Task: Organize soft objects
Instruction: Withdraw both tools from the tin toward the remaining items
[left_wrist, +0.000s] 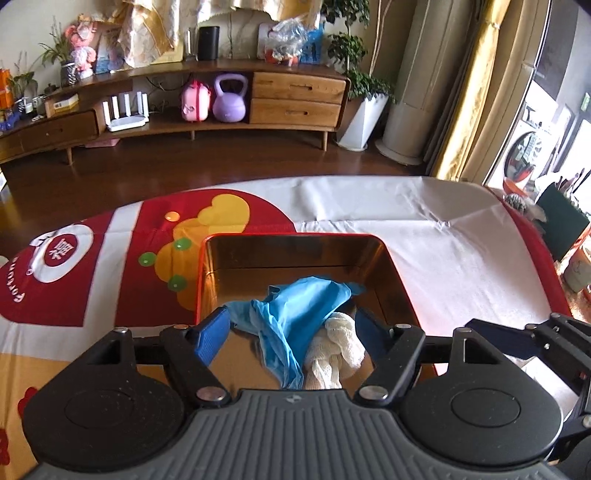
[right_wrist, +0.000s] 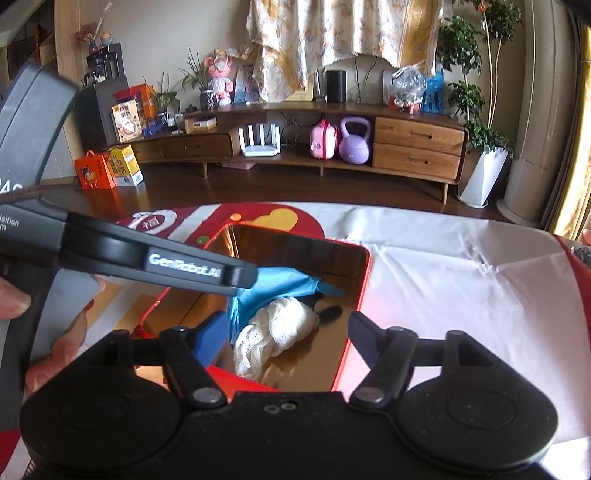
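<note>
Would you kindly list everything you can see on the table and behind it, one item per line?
Tin: one, red outside, gold inside, on the table.
Blue cloth: one, in the tin.
White cloth: one, in the tin beside the blue cloth.
Tablecloth: one, white, red and yellow, over the table.
Cabinet: one, wooden, by the far wall.
Kettlebell: one, purple, on the cabinet shelf.
Pink case: one, beside the kettlebell.
Plant: one, green in a white pot, right of the cabinet.
Left gripper: open, above the tin.
Right gripper: open, above the tin.
</note>
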